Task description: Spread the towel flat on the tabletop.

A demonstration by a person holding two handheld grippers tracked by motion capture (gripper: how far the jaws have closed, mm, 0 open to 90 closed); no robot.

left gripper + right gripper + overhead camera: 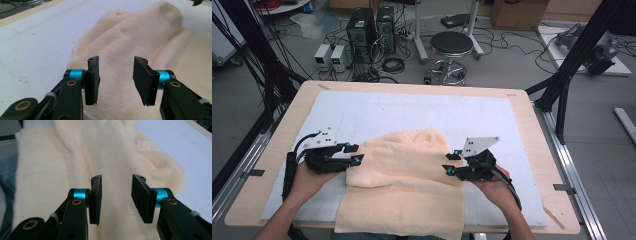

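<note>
From above, a cream towel (pixel 404 180) lay rumpled on the white mat (pixel 377 110) of the wooden table (pixel 532 125), its near edge hanging over the table's front, with the left gripper (pixel 353 153) at the towel's left edge and the right gripper (pixel 451 162) at its right edge, each held in a hand. In the left gripper view, the left gripper (pixel 116 80) had its jaws spread apart, empty, just over the towel (pixel 140 37). In the right gripper view, the right gripper (pixel 116 198) likewise stood with jaws spread, gripping nothing, above the towel (pixel 82 152).

We see a fuzzy cream terry towel (pixel 404 170) on a matt white mat (pixel 377 110) over a pale wooden table (pixel 532 125).
</note>
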